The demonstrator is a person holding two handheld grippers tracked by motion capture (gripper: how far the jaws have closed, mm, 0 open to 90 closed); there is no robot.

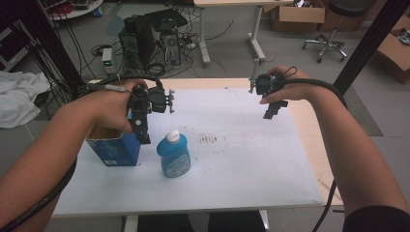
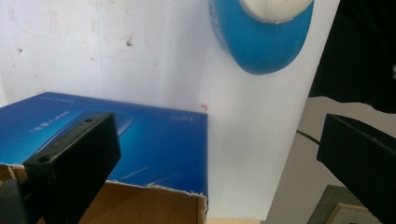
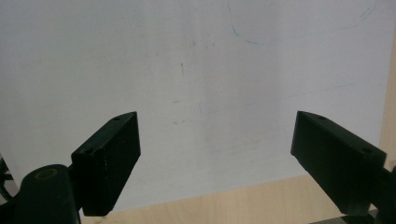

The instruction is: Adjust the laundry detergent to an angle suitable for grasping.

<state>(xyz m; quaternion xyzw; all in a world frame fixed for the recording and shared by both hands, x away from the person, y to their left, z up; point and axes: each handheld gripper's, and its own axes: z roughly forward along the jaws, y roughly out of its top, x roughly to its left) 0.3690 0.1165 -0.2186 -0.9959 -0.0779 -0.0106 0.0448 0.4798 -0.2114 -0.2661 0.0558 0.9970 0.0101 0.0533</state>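
Even, soft overhead light is brightening the white table sheet [image 1: 241, 159] without glare, casting faint shadows, while both gripper views are looking soft, their near jaws blurring darkly.

We are in what looks like a lab or technical workroom. Beyond the white-covered surface [image 1: 241, 159] we see a desktop computer tower [image 1: 138, 41] on the grey floor amid tangled black cables [image 1: 72, 43], open cardboard boxes [image 1: 297, 14] by another table's legs [image 1: 256, 34], a rolling stool [image 1: 333, 34], and a dark metal frame post [image 1: 370, 43] beside our work area.
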